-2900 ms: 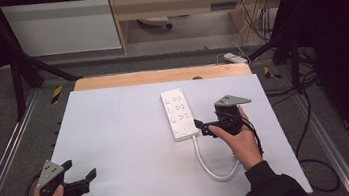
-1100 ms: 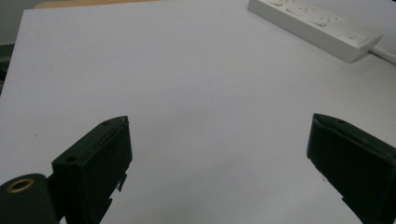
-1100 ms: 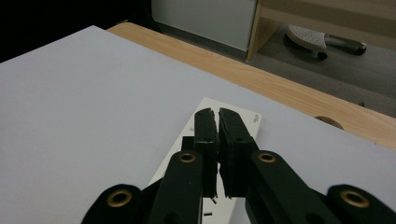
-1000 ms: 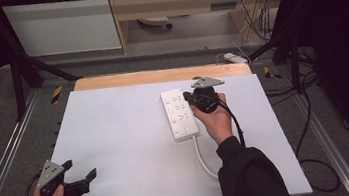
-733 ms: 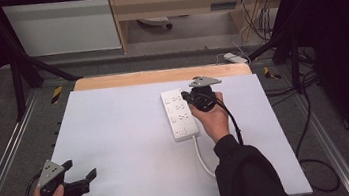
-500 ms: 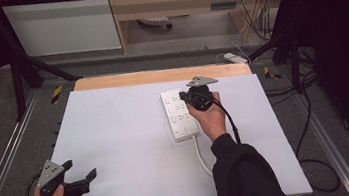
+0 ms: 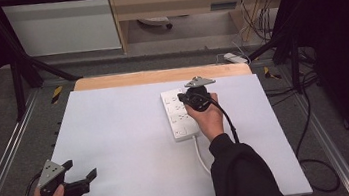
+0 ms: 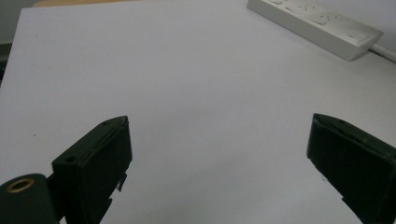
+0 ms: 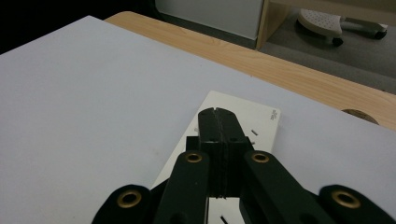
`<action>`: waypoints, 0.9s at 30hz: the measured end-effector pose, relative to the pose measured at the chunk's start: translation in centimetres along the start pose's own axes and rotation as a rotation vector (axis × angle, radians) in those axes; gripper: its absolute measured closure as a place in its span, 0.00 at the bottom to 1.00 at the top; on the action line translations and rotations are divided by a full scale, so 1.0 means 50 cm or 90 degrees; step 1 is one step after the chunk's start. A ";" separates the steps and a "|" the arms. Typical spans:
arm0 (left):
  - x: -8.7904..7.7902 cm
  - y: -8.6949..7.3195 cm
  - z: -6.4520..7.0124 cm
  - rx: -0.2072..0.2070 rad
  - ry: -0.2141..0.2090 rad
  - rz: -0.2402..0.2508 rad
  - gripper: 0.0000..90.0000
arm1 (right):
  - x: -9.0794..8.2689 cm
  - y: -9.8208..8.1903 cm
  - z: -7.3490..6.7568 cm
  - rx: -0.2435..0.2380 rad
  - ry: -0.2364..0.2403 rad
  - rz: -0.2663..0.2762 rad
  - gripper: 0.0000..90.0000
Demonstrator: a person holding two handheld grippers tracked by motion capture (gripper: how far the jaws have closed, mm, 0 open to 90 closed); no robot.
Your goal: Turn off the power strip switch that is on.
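A white power strip [image 7: 179, 120] lies on the white table sheet [image 7: 116, 135], right of centre, and its white cord [image 7: 199, 155] runs toward the near edge. My right gripper [image 7: 181, 97] hovers over the strip's far end, jaws shut flat against each other with nothing between them. In the right gripper view the closed tips [image 9: 218, 112] sit just above the strip's end [image 9: 261, 119]. My left gripper [image 7: 80, 169] rests at the near left corner, open and empty. From the left gripper view [image 8: 219, 135] the strip [image 8: 317, 23] lies far off at the upper right.
A wooden table edge [image 7: 159, 75] runs along the back of the sheet. Metal frame rails flank both sides. Another white strip [image 7: 234, 58] and dark cables [image 7: 312, 126] lie on the floor at the right. A chair base [image 9: 336, 21] stands beyond the table.
The right gripper went from beside the strip's near right to over its far end, then edged slightly left and lower. The left gripper stayed put.
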State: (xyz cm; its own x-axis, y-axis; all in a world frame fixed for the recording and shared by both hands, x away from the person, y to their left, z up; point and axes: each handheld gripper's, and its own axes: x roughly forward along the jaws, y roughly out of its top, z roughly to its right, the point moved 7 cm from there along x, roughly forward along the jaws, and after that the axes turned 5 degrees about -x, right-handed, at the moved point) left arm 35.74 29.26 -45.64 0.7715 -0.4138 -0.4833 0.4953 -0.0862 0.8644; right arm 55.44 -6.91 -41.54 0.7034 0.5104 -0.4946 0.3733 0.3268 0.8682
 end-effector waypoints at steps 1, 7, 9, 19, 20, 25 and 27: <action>0.000 0.000 0.000 0.000 0.000 0.001 0.07 | 0.002 0.000 0.000 0.003 0.001 0.001 1.00; 0.001 -0.001 0.001 0.002 0.000 -0.001 0.07 | 0.012 -0.008 -0.003 0.001 0.008 -0.011 1.00; 0.001 -0.001 0.001 0.002 -0.001 -0.002 0.07 | 0.013 -0.009 -0.003 -0.001 0.009 -0.013 1.00; 0.001 -0.001 0.001 0.002 0.000 -0.003 0.07 | 0.023 -0.017 -0.007 0.005 0.015 -0.026 1.00; 0.002 -0.001 0.000 0.002 0.000 -0.004 0.07 | 0.024 -0.018 -0.008 0.006 0.016 -0.026 1.00; 0.002 -0.001 0.001 0.002 0.000 -0.004 0.07 | 0.029 -0.020 -0.013 0.006 0.019 -0.028 1.00; 0.002 -0.001 0.001 0.003 0.000 -0.004 0.07 | 0.031 -0.021 -0.015 0.005 0.019 -0.030 1.00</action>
State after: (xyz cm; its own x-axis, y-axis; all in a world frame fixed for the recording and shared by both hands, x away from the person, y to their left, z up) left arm 35.76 29.21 -45.73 0.7688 -0.4131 -0.4882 0.4980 -0.0922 0.8622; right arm 55.71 -5.86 -43.24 0.6662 0.5186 -0.5359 0.4104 0.3452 0.8441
